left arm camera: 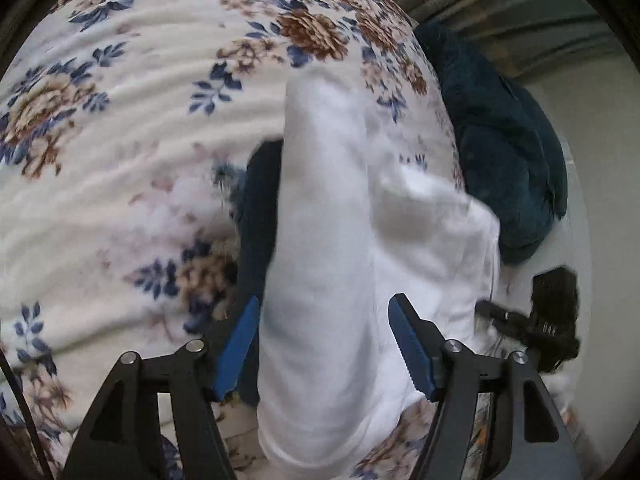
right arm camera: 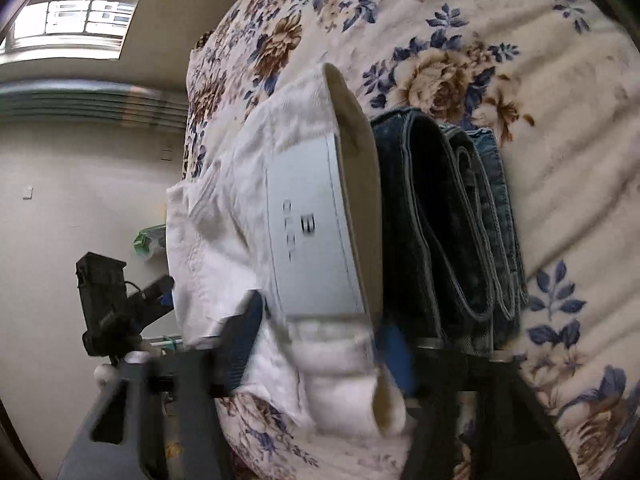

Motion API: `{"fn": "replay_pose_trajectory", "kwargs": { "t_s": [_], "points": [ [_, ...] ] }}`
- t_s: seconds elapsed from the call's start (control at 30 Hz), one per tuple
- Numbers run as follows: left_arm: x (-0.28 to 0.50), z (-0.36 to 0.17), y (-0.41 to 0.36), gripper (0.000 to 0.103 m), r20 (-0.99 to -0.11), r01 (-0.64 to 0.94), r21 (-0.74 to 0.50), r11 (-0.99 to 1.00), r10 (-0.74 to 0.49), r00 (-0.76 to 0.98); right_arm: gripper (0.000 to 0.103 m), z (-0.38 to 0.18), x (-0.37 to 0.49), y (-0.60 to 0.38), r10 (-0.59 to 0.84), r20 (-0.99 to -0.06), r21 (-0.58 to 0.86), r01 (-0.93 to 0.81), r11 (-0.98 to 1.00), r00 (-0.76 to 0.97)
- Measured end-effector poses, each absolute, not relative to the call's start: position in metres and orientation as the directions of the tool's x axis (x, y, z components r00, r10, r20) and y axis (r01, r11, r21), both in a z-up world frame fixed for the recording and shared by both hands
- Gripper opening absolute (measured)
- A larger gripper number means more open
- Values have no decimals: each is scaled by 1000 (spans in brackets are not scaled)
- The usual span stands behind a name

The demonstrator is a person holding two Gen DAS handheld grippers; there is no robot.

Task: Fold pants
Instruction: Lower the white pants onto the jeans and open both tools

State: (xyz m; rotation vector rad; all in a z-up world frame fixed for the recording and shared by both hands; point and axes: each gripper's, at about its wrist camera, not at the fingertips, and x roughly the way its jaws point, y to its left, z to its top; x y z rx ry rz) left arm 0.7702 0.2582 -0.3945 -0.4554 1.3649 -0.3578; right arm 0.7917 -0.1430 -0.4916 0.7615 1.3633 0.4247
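The white pants (left arm camera: 332, 264) lie folded into a thick bundle on the floral bedspread (left arm camera: 120, 120). My left gripper (left arm camera: 324, 344) is open, its blue pads on either side of the bundle's near end. In the right wrist view the white pants (right arm camera: 248, 208) show a large white label (right arm camera: 308, 224) and a rolled waistband between the blue pads. My right gripper (right arm camera: 316, 352) is open around that waistband. The other gripper (right arm camera: 116, 308) shows at the left, and the right one also shows in the left wrist view (left arm camera: 536, 320).
Folded dark and blue jeans (right arm camera: 452, 232) are stacked right beside the white pants; a dark edge of them shows in the left wrist view (left arm camera: 256, 216). A dark teal plush blanket (left arm camera: 508, 160) lies at the bed's right edge. A window (right arm camera: 80, 20) and wall are at left.
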Motion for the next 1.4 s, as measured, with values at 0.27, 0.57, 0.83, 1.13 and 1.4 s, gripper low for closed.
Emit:
{"fn": "replay_pose_trajectory", "kwargs": {
  "t_s": [0.27, 0.57, 0.83, 1.13, 1.4],
  "points": [
    [760, -413, 253, 60, -905, -36, -400, 916, -388, 174, 33, -498, 786, -136, 609, -771, 637, 212, 741, 189],
    [855, -369, 241, 62, -882, -4, -376, 927, -356, 310, 66, -442, 788, -120, 443, -863, 483, 137, 865, 243],
    [912, -436, 251, 28, -909, -4, -364, 931, -355, 218, 66, -465, 814, -122, 389, -885, 440, 187, 878, 254],
    [873, -380, 243, 56, -913, -24, -257, 966, -234, 335, 85, -457, 818, -112, 287, -931, 328, 167, 930, 227],
    [758, -319, 200, 102, -891, -10, 7, 1000, 10, 454, 95, -387, 753, -76, -9, -939, 38, 130, 991, 345]
  ]
}}
